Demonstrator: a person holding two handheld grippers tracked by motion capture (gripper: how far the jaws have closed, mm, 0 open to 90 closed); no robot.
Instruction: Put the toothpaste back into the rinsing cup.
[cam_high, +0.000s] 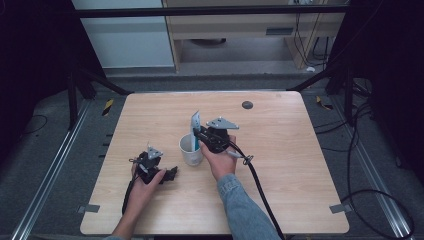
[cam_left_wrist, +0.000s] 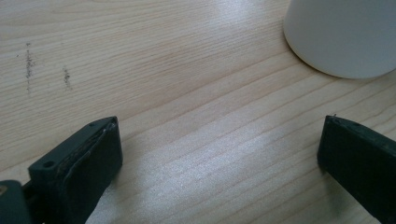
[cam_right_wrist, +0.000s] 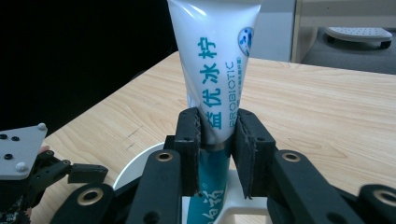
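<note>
A white and teal plastic toothpaste tube (cam_right_wrist: 215, 70) is clamped upright between the black jaws of the right gripper (cam_right_wrist: 217, 149), its lower end set inside a white round ceramic cup (cam_high: 190, 150) near the middle of the light wooden table (cam_high: 280, 150). The left gripper (cam_left_wrist: 219, 154) is rested on the tabletop beside the cup, jaws spread wide with nothing between them.

A white and teal toothpaste tube (cam_right_wrist: 212, 70) with blue lettering stands upright, its lower end down inside a white cup (cam_high: 190, 150). The cup sits upright near the middle of the pale wooden counter (cam_high: 280, 150), open mouth up.
</note>
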